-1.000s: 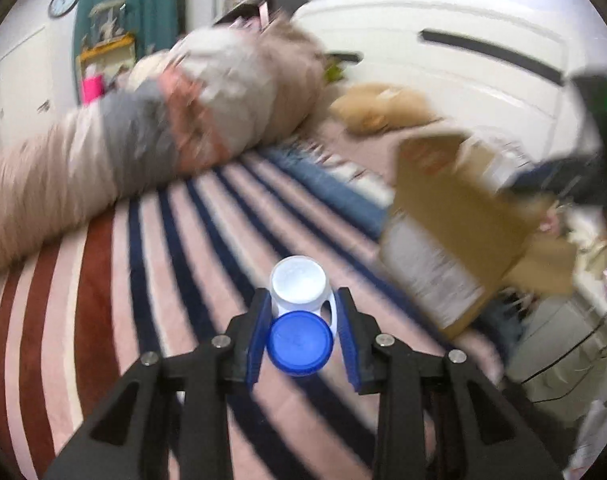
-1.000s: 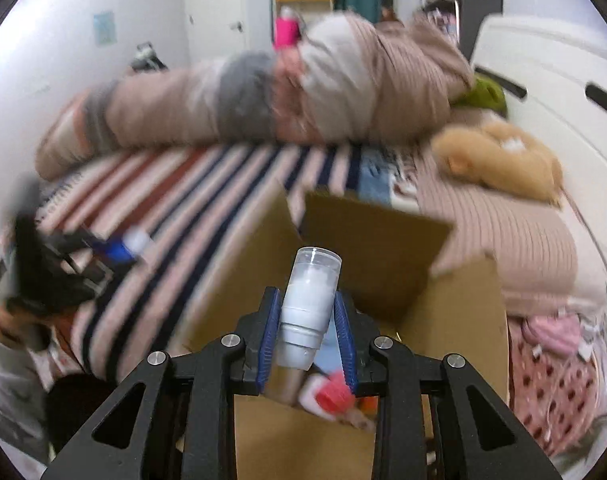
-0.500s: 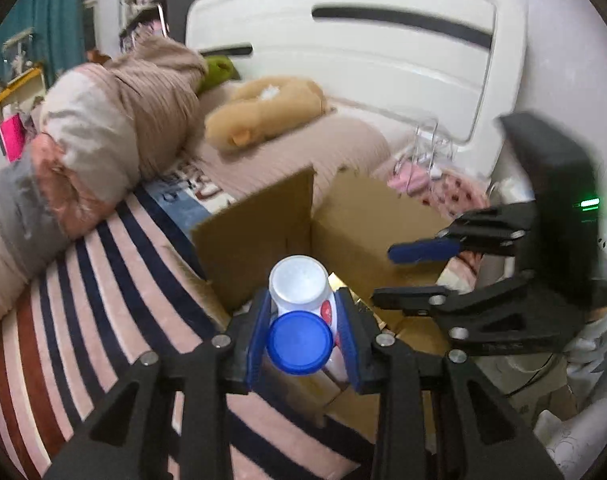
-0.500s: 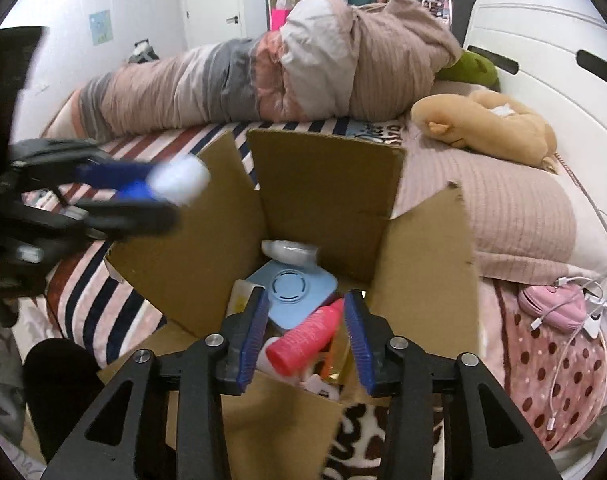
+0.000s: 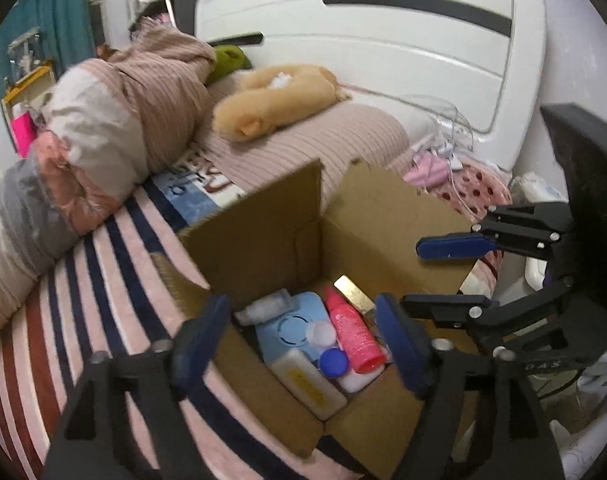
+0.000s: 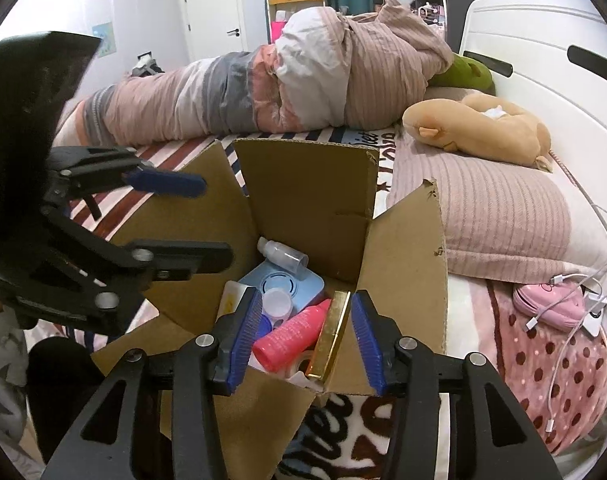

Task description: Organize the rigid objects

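Observation:
An open cardboard box [image 5: 263,240] [image 6: 307,200] stands on the bed under both grippers. Inside lie a light blue case [image 5: 287,328] [image 6: 291,284], a pink bottle [image 5: 353,332] [image 6: 291,336], a gold box [image 5: 353,292] [image 6: 331,332], a clear bottle [image 5: 263,308] [image 6: 281,256] and a white bottle with a blue cap [image 5: 335,362]. My left gripper [image 5: 299,332] [image 6: 191,220] hangs over the box, its jaws opening wide with nothing between the pads. My right gripper [image 6: 305,336] [image 5: 447,276] is over the box's near right side, its jaws also opening and empty.
The box rests on a striped blanket [image 5: 83,300]. A rolled duvet [image 6: 303,76] lies along the far side. A tan plush toy [image 5: 271,100] sits on the pink pillow near the white headboard [image 5: 383,60]. A pink pouch with cables [image 6: 551,304] lies to the right.
My left gripper swung from over the striped blanket to the box, opened and let the blue-capped bottle drop in. My right gripper released the clear bottle into the box and widened.

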